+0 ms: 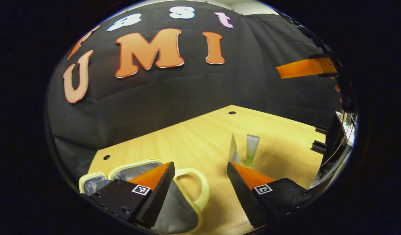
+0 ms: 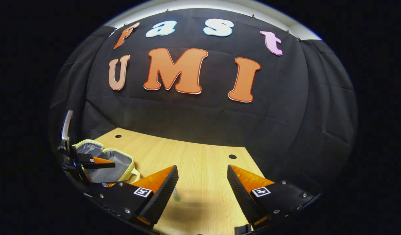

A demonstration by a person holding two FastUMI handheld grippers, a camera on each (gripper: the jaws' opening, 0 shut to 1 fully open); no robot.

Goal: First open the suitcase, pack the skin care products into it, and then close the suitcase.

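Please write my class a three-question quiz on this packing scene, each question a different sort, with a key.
1. True or false: the suitcase lies open on the table.
2. Multiple choice: the green-capped tube is A) inside the suitcase, B) standing on the table, C) held in the left gripper.
3. Fill in: the jaws of the right gripper are ____.

Key: 1 true; 2 B; 3 open, holding nothing.
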